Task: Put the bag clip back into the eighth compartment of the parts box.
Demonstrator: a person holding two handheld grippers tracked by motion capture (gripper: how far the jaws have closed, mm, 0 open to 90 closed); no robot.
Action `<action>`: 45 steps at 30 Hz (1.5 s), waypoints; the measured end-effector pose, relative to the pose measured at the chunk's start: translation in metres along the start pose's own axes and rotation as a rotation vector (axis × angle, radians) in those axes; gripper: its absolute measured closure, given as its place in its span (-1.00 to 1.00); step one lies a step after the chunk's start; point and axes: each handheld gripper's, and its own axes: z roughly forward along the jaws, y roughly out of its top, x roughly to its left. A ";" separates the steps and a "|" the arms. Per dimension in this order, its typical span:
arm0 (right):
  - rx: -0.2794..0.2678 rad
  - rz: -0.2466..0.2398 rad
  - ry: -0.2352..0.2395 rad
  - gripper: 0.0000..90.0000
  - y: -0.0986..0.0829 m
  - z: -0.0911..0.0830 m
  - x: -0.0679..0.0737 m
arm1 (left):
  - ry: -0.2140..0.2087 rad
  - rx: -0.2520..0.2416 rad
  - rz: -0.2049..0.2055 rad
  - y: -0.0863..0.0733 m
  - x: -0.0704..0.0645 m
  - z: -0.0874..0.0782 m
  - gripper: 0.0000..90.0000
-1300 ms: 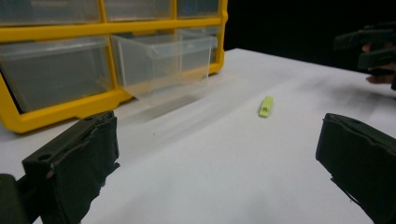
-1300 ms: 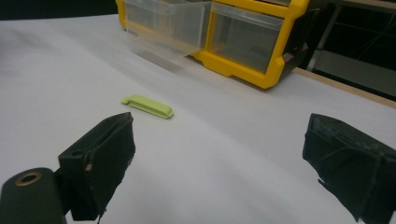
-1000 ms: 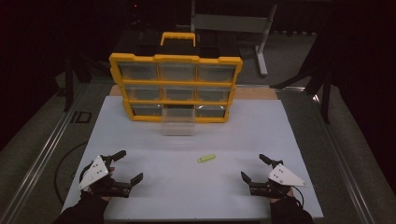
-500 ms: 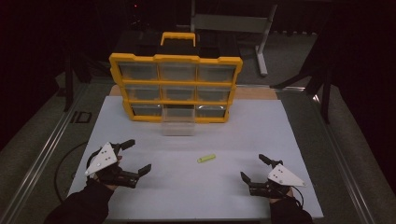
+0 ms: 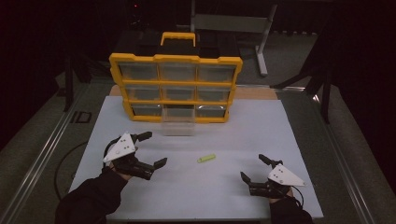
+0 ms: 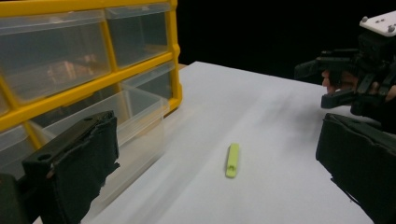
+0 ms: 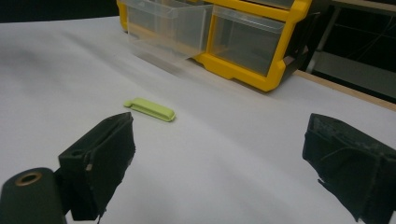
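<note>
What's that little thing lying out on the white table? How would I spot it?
Start at the yellow drawer cabinet at the far side of the white table, whose bottom middle clear drawer is pulled out. Come toward the near edge, between the two hand-held grippers: there lies a small lime-green clip, flat on the bare surface. It is the lone loose, brightly coloured piece there.

Left claw [image 5: 148, 149] farther forward, rightward.

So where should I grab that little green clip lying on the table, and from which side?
Probably come from above and pinch the green clip across its narrow width near the middle. It lies flat on the white table, long and thin, so its long sides are the easiest faces to catch. The left gripper is open with the clip ahead between its fingers.
</note>
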 end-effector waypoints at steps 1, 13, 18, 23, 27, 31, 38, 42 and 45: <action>0.000 0.000 0.000 -0.80 0.000 0.000 0.000 | 0.000 0.000 0.000 0.000 0.000 0.000 -1.00; 0.002 0.002 0.012 -0.80 0.000 0.001 0.001 | -0.055 0.035 -0.004 0.014 -0.001 0.036 -1.00; 0.001 0.006 0.015 -0.80 0.000 0.001 0.002 | -0.077 0.046 -0.031 0.018 -0.001 0.047 -1.00; 0.003 0.008 0.018 -0.80 -0.001 0.001 0.002 | -0.094 0.062 -0.036 0.020 -0.004 0.065 -1.00; 0.003 0.008 0.019 -0.80 -0.001 0.001 0.001 | -0.106 0.082 -0.041 0.021 -0.006 0.078 -1.00; 0.002 0.013 0.021 -0.80 -0.001 0.001 0.001 | -0.116 0.095 -0.045 0.019 -0.008 0.091 -1.00; 0.000 0.018 0.022 -0.80 -0.001 0.001 0.001 | -0.128 0.138 -0.049 0.014 -0.011 0.108 -1.00; 0.000 0.012 0.028 -0.80 -0.001 0.002 0.001 | -0.149 0.164 -0.061 0.009 -0.015 0.118 -1.00; 0.000 0.016 0.029 -0.80 -0.001 0.002 0.002 | -0.163 0.170 -0.058 0.004 -0.015 0.123 -1.00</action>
